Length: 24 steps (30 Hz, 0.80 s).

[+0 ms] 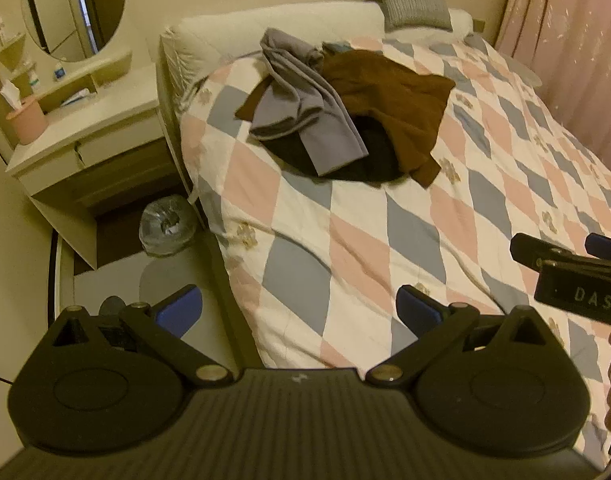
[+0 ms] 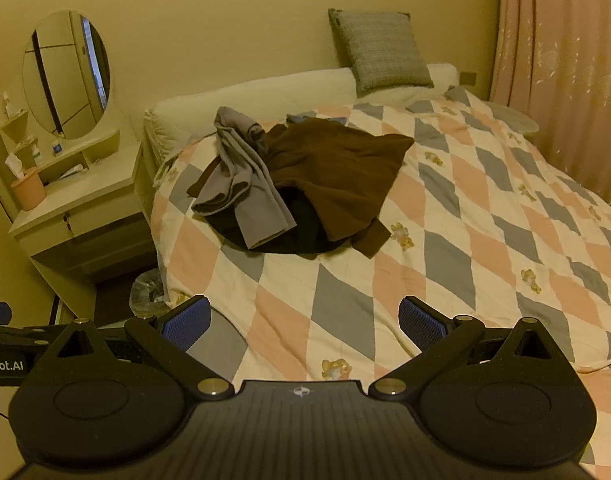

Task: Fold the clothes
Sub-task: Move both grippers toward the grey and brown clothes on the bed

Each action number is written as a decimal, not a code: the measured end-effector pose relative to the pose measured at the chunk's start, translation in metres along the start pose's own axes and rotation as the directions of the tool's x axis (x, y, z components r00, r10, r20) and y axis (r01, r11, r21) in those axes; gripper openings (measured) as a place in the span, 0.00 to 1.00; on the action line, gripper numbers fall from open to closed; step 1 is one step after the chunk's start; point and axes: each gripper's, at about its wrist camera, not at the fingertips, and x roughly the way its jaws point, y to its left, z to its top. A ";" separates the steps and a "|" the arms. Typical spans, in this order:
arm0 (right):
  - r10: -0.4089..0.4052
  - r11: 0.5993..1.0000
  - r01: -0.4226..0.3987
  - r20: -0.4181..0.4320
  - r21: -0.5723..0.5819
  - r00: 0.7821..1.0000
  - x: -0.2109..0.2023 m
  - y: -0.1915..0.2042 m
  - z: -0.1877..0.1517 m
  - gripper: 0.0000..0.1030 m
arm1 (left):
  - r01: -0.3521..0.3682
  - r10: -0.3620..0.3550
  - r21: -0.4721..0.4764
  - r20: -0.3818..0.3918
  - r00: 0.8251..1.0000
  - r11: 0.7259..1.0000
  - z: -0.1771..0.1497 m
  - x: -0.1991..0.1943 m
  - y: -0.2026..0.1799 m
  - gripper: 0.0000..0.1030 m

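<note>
A heap of clothes lies on the bed's checked quilt [image 1: 357,248] [image 2: 385,280], toward the headboard. On top is a crumpled grey garment [image 1: 301,108] [image 2: 245,184], beside it a brown garment [image 1: 397,100] [image 2: 341,176], and a black one [image 1: 373,156] [image 2: 301,232] lies under both. My left gripper [image 1: 299,312] hovers over the near left edge of the bed, open and empty, well short of the heap. My right gripper [image 2: 305,324] is also open and empty above the quilt, short of the heap. Part of the right gripper [image 1: 569,268] shows at the right of the left wrist view.
A white dressing table [image 1: 89,120] [image 2: 81,200] with an oval mirror and a pink tissue box [image 1: 25,118] stands left of the bed. A bin with a clear liner [image 1: 167,224] sits on the floor. A grey cushion [image 2: 379,50] leans on the wall; pink curtains [image 2: 561,60] hang right.
</note>
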 end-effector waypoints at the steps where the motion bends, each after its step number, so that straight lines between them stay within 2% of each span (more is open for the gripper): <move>1: -0.010 1.000 0.010 -0.009 0.004 1.000 0.002 -0.001 -0.001 1.00 | -0.002 0.002 0.003 -0.007 1.000 1.000 0.000 0.002 0.001 0.99; 10: -0.002 0.995 0.014 -0.116 0.104 0.993 0.028 -0.011 -0.007 1.00 | -0.019 0.018 -0.008 -0.049 0.999 1.000 0.003 0.019 0.014 0.99; 13: 0.036 0.991 -0.021 -0.112 0.130 0.993 0.032 -0.011 -0.007 1.00 | -0.014 0.012 -0.026 -0.056 0.998 1.000 0.006 0.028 0.021 0.99; 17: 0.059 0.989 -0.043 -0.109 0.144 0.992 0.041 -0.008 -0.006 1.00 | -0.013 0.012 -0.012 -0.112 0.994 1.000 0.013 0.049 0.026 0.99; 21: 0.076 0.983 -0.065 -0.061 0.170 0.995 0.052 -0.006 -0.005 1.00 | -0.009 0.011 0.020 -0.115 0.993 1.000 0.030 0.071 0.035 0.99; 24: 0.080 0.981 -0.072 -0.035 0.180 0.996 0.066 -0.001 0.002 1.00 | 0.026 -0.023 0.031 -0.103 0.994 0.999 0.047 0.090 0.046 0.99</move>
